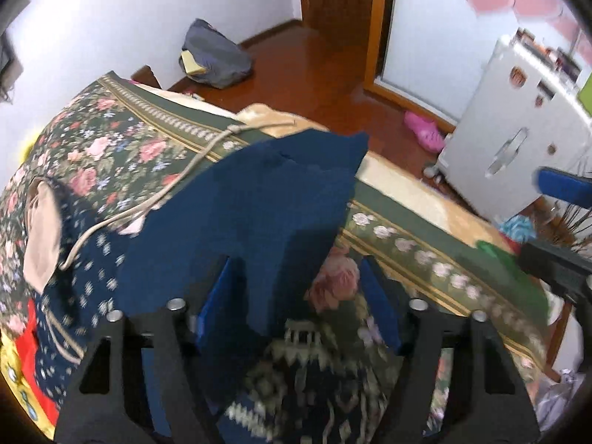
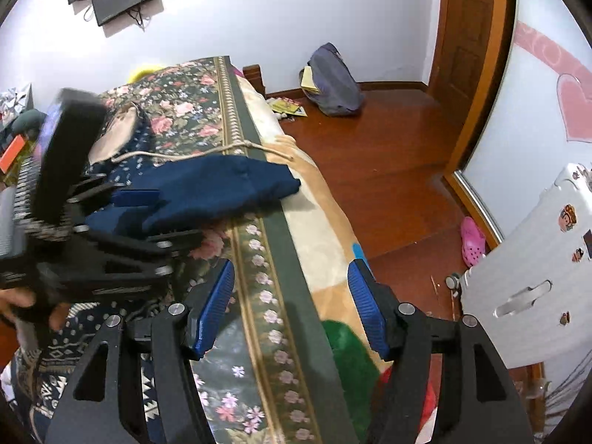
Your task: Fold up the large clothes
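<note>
A large navy blue garment (image 1: 259, 192) lies on the floral bedspread (image 1: 111, 140), with a patterned navy part (image 1: 303, 377) close below me. My left gripper (image 1: 296, 288) is open, its blue pads wide apart, with a fold of the navy cloth lying between them against the left pad. In the right wrist view the garment (image 2: 214, 185) lies across the bed and the left gripper (image 2: 144, 218) reaches over it. My right gripper (image 2: 292, 303) is open and empty above the bedspread's border (image 2: 259, 277) near the bed's edge.
A beige cord (image 1: 148, 199) and a tan fabric piece (image 1: 42, 233) lie on the bed. Beyond the bed's edge is wooden floor (image 2: 388, 155) with a grey bag (image 2: 333, 81), a pink shoe (image 2: 471, 240) and a white cabinet (image 2: 536, 277).
</note>
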A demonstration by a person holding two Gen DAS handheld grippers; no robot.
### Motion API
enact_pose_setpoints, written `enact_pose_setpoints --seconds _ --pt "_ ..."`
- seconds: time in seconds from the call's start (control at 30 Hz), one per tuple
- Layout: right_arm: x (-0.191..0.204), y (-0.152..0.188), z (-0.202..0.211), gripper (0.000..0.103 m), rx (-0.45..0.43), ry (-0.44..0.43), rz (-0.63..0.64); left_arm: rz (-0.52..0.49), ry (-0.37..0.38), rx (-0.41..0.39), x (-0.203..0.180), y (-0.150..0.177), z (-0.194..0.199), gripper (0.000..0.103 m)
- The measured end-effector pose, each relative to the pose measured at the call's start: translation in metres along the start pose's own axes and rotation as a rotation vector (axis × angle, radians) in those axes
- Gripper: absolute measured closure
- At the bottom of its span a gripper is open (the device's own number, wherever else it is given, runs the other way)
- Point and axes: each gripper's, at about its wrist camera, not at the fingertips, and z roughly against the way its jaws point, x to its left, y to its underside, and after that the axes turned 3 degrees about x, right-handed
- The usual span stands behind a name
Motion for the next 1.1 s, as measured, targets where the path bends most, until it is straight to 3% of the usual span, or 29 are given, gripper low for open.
enact_pose_setpoints --seconds 0.07,0.13,0.2,0.27,0.5,0.73,0.8,0.97,1.1 --pt "0.0 0.001 0.0 0.043 -0.001 0.0 0.007 0.008 -0.064 0.012 0.001 -0.004 -0.015 0.047" --pt "0.0 0.003 0.0 0.043 -0.003 -0.005 0.011 0.038 -0.098 -0.01 0.008 -0.005 -0.017 0.073" --pt "0.002 0.002 0.0 0.043 -0.004 -0.01 0.014 0.094 -0.08 -0.031 0.017 -0.005 -0.012 0.094" --pt "0.004 0.002 -0.001 0.043 -0.003 -0.015 0.016 0.144 -0.047 -0.066 0.028 -0.002 0.002 0.095" --pt "0.025 -0.005 -0.001 0.043 -0.012 -0.052 0.045 0.204 -0.088 -0.281 0.071 0.022 0.103 0.096" --pt "0.06 -0.016 -0.002 0.043 -0.035 -0.107 0.115 0.344 -0.179 -0.357 0.149 0.085 0.175 0.097" --pt "0.072 -0.021 -0.006 0.042 -0.033 -0.118 0.137 0.386 -0.198 -0.347 0.166 0.107 0.181 0.097" --pt "0.099 -0.025 -0.037 0.039 0.033 -0.145 0.169 0.519 -0.204 -0.238 0.209 0.181 0.165 0.097" --pt "0.115 -0.016 -0.072 0.039 0.134 -0.104 0.212 0.613 -0.138 -0.104 0.226 0.237 0.128 0.097"
